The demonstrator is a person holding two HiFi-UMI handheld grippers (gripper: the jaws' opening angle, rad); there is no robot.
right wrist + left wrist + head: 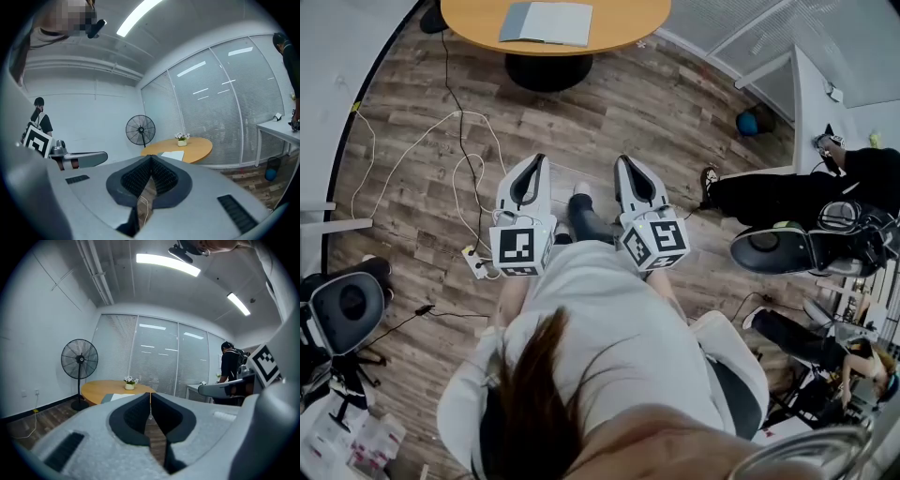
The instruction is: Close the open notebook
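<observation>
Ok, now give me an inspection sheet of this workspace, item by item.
Surface: round wooden table, well ahead of both grippers.
Job's things: notebook lies open on the table, untouched.
Clutter: small flower pot on the table beyond the notebook.
Grippers: left gripper shut, empty; right gripper shut, empty; both over the floor.
Cables: white cable and black cable trail across the wooden floor; power strip beside them.
Surroundings: pedestal fan, blinds behind glass, a person in black to the right.
</observation>
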